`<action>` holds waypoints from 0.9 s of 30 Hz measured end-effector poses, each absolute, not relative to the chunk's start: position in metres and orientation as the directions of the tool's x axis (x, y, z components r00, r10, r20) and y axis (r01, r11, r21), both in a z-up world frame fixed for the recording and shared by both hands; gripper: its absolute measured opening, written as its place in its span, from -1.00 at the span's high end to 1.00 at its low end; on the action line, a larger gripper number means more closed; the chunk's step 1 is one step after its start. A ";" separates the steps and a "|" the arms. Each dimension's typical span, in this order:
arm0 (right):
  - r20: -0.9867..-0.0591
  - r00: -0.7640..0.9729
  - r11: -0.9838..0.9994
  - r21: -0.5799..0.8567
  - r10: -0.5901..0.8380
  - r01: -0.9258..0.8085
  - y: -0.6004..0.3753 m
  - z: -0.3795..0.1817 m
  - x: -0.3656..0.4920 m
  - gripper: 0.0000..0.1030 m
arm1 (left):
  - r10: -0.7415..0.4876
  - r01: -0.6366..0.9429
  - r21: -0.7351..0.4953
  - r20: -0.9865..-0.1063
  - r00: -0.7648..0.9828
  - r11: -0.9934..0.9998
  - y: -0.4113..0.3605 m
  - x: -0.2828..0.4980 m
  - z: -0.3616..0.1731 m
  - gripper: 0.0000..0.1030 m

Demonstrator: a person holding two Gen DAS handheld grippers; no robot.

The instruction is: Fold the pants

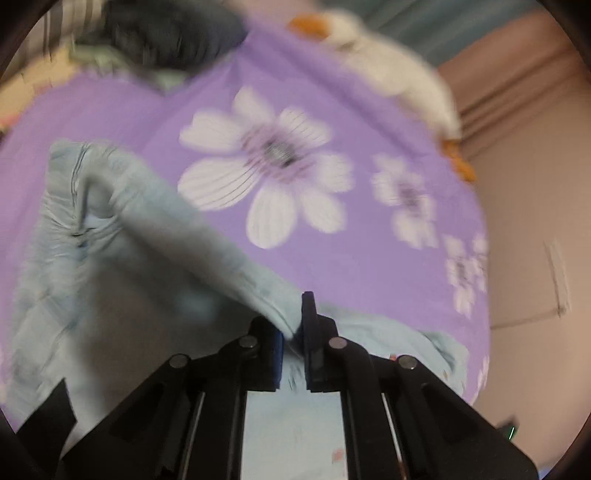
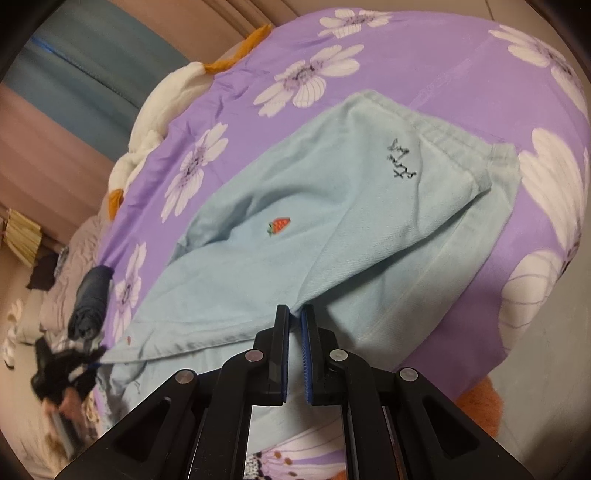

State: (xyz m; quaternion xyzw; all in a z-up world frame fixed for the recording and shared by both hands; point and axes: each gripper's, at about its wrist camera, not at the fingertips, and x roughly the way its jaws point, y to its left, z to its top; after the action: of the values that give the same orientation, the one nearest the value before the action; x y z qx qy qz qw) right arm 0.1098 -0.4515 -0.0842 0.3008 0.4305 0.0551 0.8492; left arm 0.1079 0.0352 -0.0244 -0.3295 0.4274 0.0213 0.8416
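Both grippers, left point(image 1: 293, 325) and right point(image 2: 294, 325), have fingers clamped together.

The bed point(image 2: 461, 66) carries everything, covered by a purple sheet printed with large white flowers. In the right wrist view the pale blue pants point(image 2: 332, 221) lie flat across the middle of the frame, doubled over lengthwise, with the waistband at the upper right and a small strawberry mark near the centre. A white plush toy with orange parts point(image 2: 162, 103) lies along the bed's edge at the upper left. A rolled dark garment point(image 2: 90, 299) sits at the bed's edge on the left. In the blurred left wrist view a dark bundle point(image 1: 166, 33) rests at the upper left.
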 end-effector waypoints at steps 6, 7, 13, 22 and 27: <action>-0.669 0.682 0.843 0.519 0.295 0.145 -0.461 -0.046 0.095 0.86 | -0.363 -0.282 -0.594 -0.734 0.574 0.753 0.021 0.014 -0.042 0.84; -0.671 0.683 0.843 0.516 0.288 0.151 -0.463 -0.045 0.094 0.86 | -0.376 -0.299 -0.597 -0.745 0.551 0.744 0.020 0.006 -0.056 0.82; -0.750 0.601 0.838 0.493 0.276 0.232 -0.466 -0.081 0.099 0.86 | -0.414 -0.437 -0.603 -0.788 0.455 0.668 0.033 -0.018 -0.115 0.54; -0.748 0.599 0.815 0.519 0.286 0.259 -0.481 -0.096 0.106 0.68 | -0.166 -0.516 -0.527 -0.790 0.590 0.675 0.093 -0.030 -0.089 0.11; -0.746 0.626 0.790 0.516 0.226 0.331 -0.504 -0.094 0.119 0.63 | -0.200 -0.540 -0.592 -0.763 0.614 0.598 0.117 -0.033 -0.101 0.69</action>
State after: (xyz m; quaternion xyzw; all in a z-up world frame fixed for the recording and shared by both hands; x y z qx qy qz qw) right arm 0.1188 -0.5043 -0.0944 0.3226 0.4312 -0.0312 0.8421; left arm -0.0334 0.1168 -0.1011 -0.4349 0.4259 0.1081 0.7860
